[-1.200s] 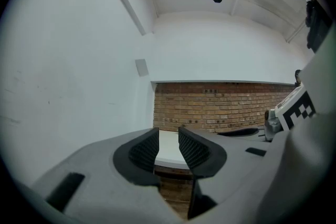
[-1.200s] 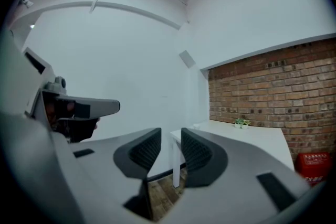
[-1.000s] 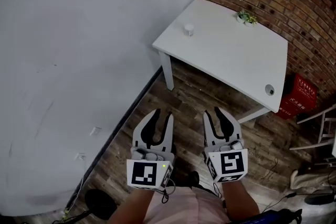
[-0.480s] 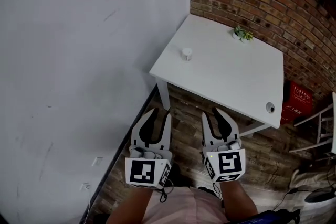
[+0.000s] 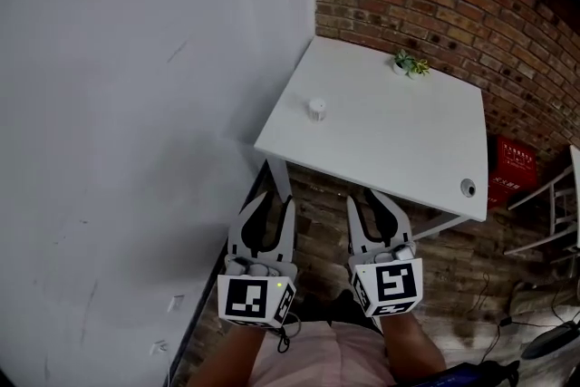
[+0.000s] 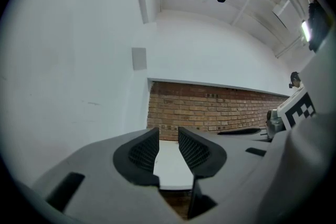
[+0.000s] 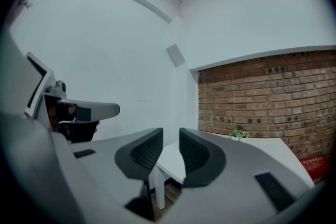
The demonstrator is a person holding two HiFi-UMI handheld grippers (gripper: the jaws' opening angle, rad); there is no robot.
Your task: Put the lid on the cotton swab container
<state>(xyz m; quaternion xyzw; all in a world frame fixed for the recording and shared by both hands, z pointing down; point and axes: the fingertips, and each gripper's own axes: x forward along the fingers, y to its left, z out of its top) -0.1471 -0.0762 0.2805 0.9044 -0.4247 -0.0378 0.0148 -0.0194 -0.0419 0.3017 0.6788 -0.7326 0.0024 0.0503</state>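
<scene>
Fingers (image 6: 143, 150) parted, empty, right pair (image 7: 195, 153) just closing; container (image 5: 316, 110) on table (image 5: 408, 140), contents indiscernible.

No word or number can be read — the marker cubes (image 5: 256, 301) on the left tongs (image 5: 274, 198) and right tongs (image 5: 362, 198) bear only black-and-white squares, and the white print on the red crate (image 5: 510, 172) is too small.

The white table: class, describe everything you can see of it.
The white table is a square top on white legs, set in the corner between white wall and brick wall. It bears a small round white container near its left edge, a green plant at the back, and a round grommet front right.
</scene>
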